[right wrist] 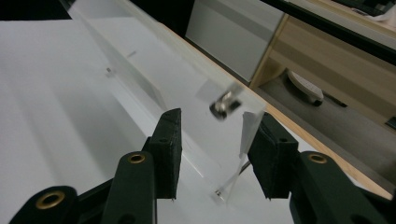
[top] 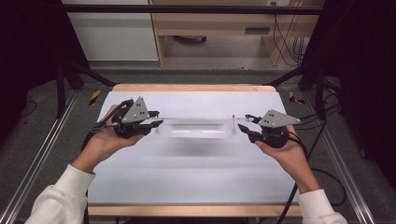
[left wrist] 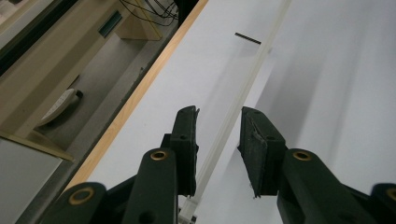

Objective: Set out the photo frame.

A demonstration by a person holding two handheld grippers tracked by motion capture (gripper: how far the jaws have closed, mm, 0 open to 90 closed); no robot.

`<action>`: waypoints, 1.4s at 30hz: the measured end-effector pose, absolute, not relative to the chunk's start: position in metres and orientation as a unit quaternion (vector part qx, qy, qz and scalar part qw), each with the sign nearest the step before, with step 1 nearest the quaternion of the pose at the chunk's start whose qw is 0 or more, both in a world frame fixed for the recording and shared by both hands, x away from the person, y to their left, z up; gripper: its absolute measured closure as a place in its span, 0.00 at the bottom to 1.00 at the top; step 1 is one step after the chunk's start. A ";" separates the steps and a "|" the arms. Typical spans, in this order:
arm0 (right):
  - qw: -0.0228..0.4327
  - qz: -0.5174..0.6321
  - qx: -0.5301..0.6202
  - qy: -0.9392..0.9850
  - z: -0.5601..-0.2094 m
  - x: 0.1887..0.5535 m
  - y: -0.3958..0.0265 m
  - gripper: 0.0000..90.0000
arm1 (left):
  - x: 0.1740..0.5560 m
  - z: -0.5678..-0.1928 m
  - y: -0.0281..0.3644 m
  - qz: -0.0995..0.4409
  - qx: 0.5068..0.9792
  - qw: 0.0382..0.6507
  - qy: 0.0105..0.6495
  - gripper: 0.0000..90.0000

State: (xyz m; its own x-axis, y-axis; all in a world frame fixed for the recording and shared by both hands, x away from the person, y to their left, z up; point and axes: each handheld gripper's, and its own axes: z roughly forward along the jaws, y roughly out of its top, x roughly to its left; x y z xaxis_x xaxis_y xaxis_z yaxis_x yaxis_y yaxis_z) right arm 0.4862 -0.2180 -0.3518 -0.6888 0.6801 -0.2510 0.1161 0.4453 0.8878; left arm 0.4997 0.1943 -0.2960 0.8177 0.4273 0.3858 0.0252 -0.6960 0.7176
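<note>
A long clear acrylic piece (top: 196, 127) with small metal screws spans the white table (top: 187, 182) between my two grippers. My left gripper (top: 158, 122) is at its left end. In the left gripper view the piece's thin clear edge (left wrist: 236, 105) runs between the jaws of the left gripper (left wrist: 219, 116), close to the left pad and apart from the right pad. My right gripper (top: 243, 122) is at the other end. In the right gripper view the clear panel (right wrist: 140, 79) and its screw (right wrist: 224, 103) lie between the spread jaws of the right gripper (right wrist: 219, 117). Whether the piece rests on the table I cannot tell.
The table has a wooden rim (top: 191, 87) at the far side and another at the near side. Metal frame rails (top: 42, 154) run along both sides. A wooden desk (top: 219, 28) stands beyond, and black cables (top: 322, 121) trail at the right.
</note>
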 end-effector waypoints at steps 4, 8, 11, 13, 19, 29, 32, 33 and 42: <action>0.308 0.467 0.261 0.787 -0.354 0.488 -0.220 0.63 | 0.506 -0.293 0.194 0.273 0.878 0.370 0.134 0.73; 0.312 0.478 0.268 0.776 -0.349 0.492 -0.221 0.64 | 0.513 -0.291 0.194 0.274 0.875 0.374 0.139 0.71; 0.314 0.488 0.276 0.766 -0.346 0.500 -0.219 0.65 | 0.517 -0.290 0.194 0.273 0.874 0.378 0.141 0.71; 0.313 0.488 0.277 0.766 -0.345 0.503 -0.216 0.64 | 0.520 -0.289 0.195 0.268 0.871 0.385 0.144 0.70; 0.313 0.479 0.284 0.770 -0.343 0.510 -0.210 0.65 | 0.526 -0.288 0.195 0.271 0.868 0.388 0.150 0.69; 0.311 0.475 0.290 0.771 -0.342 0.512 -0.210 0.65 | 0.513 -0.287 0.202 0.277 0.798 0.488 0.218 0.31; 0.311 0.473 0.292 0.771 -0.341 0.513 -0.209 0.64 | 0.507 -0.287 0.208 0.286 0.775 0.510 0.239 0.20; 0.310 0.473 0.294 0.771 -0.340 0.514 -0.209 0.64 | 0.501 -0.290 0.215 0.296 0.757 0.520 0.261 0.17; 0.300 0.485 0.316 0.758 -0.338 0.528 -0.209 0.63 | 0.478 -0.336 0.244 0.295 0.754 0.496 0.314 0.12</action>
State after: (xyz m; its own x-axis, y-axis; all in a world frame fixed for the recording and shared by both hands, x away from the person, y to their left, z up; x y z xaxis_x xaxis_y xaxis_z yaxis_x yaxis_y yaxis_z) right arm 0.5278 -0.2090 -0.3377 -0.6205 0.7701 -0.1484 0.1882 0.3299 0.9250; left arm 0.4779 0.2441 -0.3363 0.6286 0.7662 0.1338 0.1804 -0.3110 0.9331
